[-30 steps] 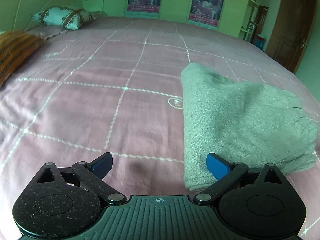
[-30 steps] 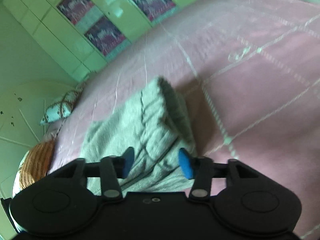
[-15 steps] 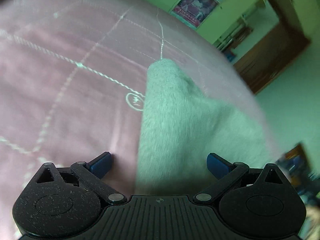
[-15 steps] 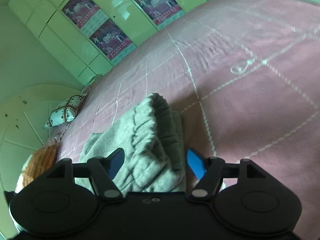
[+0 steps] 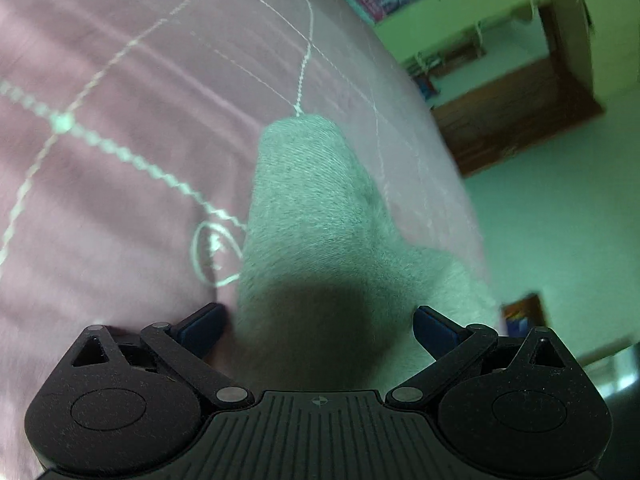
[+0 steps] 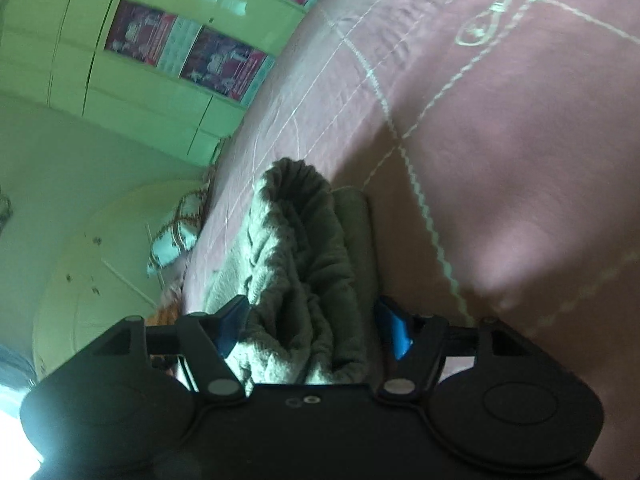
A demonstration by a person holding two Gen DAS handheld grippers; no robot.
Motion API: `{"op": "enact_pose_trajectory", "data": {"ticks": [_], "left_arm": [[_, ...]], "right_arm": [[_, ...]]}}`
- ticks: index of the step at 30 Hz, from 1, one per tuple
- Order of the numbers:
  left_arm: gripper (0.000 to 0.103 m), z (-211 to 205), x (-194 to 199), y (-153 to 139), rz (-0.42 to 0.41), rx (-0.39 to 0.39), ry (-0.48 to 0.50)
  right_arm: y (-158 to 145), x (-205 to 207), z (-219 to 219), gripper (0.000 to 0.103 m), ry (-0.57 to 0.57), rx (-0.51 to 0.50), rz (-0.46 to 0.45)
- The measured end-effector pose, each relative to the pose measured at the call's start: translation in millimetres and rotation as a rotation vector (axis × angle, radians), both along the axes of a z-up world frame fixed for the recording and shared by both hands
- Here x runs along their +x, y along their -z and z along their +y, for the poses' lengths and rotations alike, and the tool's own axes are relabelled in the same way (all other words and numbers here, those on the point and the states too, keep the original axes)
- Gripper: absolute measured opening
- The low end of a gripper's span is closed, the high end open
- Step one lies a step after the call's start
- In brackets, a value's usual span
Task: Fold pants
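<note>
One pair of grey knit pants [image 5: 320,240] lies folded into a thick bundle on one bed covered by a pink quilt [image 5: 100,208] stitched with pale grid lines. Two grippers are at work, one at each end of the bundle. The left gripper [image 5: 318,326] stands wide open, its two blue pads on either side of the pants' smooth folded end and clear of the fabric. The right gripper [image 6: 310,328] is also open, moderately wide, with the ribbed, bunched edge of the pants [image 6: 300,264] between its blue pads; the cloth looks slack there, not pinched. One patterned pillow [image 6: 176,236] lies by the bed's far edge. Two posters [image 6: 184,52] hang on the green cupboard doors.
</note>
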State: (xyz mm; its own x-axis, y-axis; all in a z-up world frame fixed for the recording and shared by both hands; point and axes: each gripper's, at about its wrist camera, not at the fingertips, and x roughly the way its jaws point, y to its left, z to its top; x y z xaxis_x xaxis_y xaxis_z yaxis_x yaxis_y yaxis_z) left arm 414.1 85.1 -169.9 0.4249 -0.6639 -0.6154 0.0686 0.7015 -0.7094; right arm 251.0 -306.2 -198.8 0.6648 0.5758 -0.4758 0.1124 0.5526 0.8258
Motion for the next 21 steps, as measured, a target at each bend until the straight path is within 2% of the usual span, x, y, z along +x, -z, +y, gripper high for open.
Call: {"op": "enact_pose_trajectory", "data": {"ticks": [1, 2, 3, 4, 5, 7, 8, 9, 10, 14, 18, 21], "left_arm": [[0.099, -5.4, 2.3, -1.4, -0.003, 0.019, 0.008], [0.093, -10.2, 4.1, -2.6, -0.011, 0.029, 0.020], [0.069, -12.9, 5.9, -2.8, -0.014, 0.029, 0.030], [0.059, -12.3, 7.5, -0.4, -0.005, 0.030, 0.024], [0.057, -8.8, 7.8, 2.0, -0.012, 0.014, 0.021], [0.043, -0.7, 2.6, 6.5, -0.022, -0.034, 0.006], [0.038, 2.4, -1.0, 7.8, -0.028, -0.057, -0.006], [0.030, 6.3, -4.2, 9.7, -0.034, -0.082, -0.024], [0.026, 8.2, -5.9, 9.1, -0.042, -0.116, -0.047], [0.025, 18.0, -12.4, -4.4, -0.108, -0.207, -0.092], [0.025, 30.8, 13.7, -27.3, -0.164, -0.205, -0.129], [0.025, 49.7, 55.8, -48.1, -0.216, -0.188, -0.156]], "right_arm": [[0.6, 5.4, 2.7, 0.064, -0.015, -0.018, 0.009], [0.2, 9.4, 5.8, 0.065, -0.024, -0.026, 0.011], [0.0, 13.7, 9.3, 0.066, -0.034, -0.029, 0.013], [0.1, 17.1, 11.8, 0.065, -0.043, -0.039, 0.019], [-0.4, 19.7, 14.0, 0.059, -0.051, -0.054, 0.027], [-3.4, 21.7, 16.4, 0.048, -0.069, -0.067, 0.035], [-5.8, 20.8, 15.5, 0.043, -0.073, -0.062, 0.035], [-8.9, 19.8, 14.9, 0.041, -0.077, -0.057, 0.033], [-13.9, 18.4, 15.4, 0.039, -0.083, -0.063, 0.025], [-45.4, 22.4, 25.1, 0.037, -0.124, -0.093, -0.069], [-79.6, 56.9, 40.6, 0.037, -0.173, -0.102, -0.156], [-98.6, 99.9, 53.1, 0.037, -0.204, -0.108, -0.205]]}}
